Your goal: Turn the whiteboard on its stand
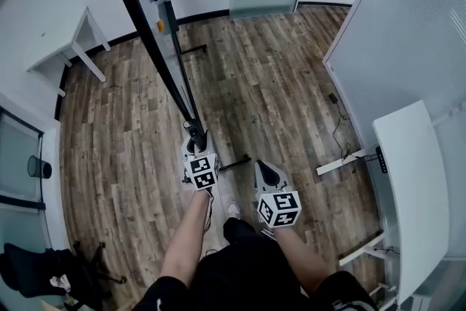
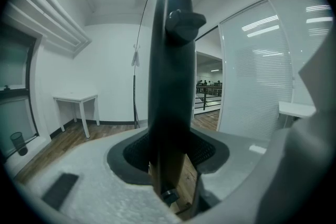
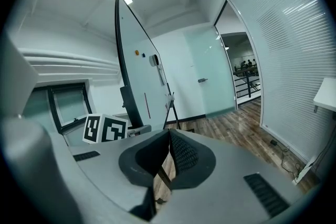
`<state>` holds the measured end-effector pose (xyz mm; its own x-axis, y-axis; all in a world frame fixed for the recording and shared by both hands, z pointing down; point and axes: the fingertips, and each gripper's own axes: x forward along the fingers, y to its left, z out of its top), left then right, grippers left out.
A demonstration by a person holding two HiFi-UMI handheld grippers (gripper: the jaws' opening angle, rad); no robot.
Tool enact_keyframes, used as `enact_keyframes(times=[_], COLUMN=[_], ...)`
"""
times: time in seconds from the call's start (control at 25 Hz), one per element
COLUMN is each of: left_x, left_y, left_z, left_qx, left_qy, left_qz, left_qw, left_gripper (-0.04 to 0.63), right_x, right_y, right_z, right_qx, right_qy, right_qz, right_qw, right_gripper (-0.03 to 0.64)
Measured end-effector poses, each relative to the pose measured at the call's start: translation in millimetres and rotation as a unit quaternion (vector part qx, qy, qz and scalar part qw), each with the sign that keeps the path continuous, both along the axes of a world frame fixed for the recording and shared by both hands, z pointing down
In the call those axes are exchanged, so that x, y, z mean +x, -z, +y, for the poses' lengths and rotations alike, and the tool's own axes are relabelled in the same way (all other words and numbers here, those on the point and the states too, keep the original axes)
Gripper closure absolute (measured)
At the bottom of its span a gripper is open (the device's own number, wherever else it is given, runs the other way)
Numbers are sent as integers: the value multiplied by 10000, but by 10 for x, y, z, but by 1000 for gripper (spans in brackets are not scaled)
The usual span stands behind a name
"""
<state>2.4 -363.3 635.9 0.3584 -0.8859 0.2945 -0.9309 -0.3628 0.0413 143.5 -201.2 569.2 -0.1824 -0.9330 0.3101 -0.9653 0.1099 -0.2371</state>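
**Left gripper holding the whiteboard stand, right gripper free**

The wood floor (image 1: 262,98) is carrying everything here. The whiteboard (image 3: 142,81) is standing upright on its stand near the middle of the floor. In the head view it is showing only as a thin black edge that is running from the top down to the person. A white desk (image 1: 411,186) is standing along the right edge of the floor, and a small white table (image 1: 69,40) is sitting in the far left corner, by the wall.

The stand's dark upright (image 2: 168,86) is rising straight in front of the person, w/ the board edge above it. The left gripper (image 1: 195,136) is clamping on this upright: both jaws are pressing on its sides, quite far apart because the upright is thick. The right gripper (image 1: 266,171) is hanging just beside it, approx. at the same height, w/ jaws closed together and nothing between them. A round knob (image 2: 185,21) is sticking out of the upright, above the left jaws.
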Motion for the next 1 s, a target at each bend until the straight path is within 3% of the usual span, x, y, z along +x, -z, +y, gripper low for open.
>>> enact_keyframes(times=[0.6, 1.0], left_x=[-27, -117], left_y=[-39, -3], left_z=[1081, 1729], left_qx=[7, -15], left_qy=[-15, -11], left_qz=[2, 10], left_qw=[10000, 10000], left_gripper=[411, 411], right_x=[-74, -142], right_y=[38, 59], right_z=[1077, 1963], right_qx=[120, -48], right_qy=[79, 84], right_qz=[-29, -107], right_qw=[9999, 9999], right_gripper=[604, 604])
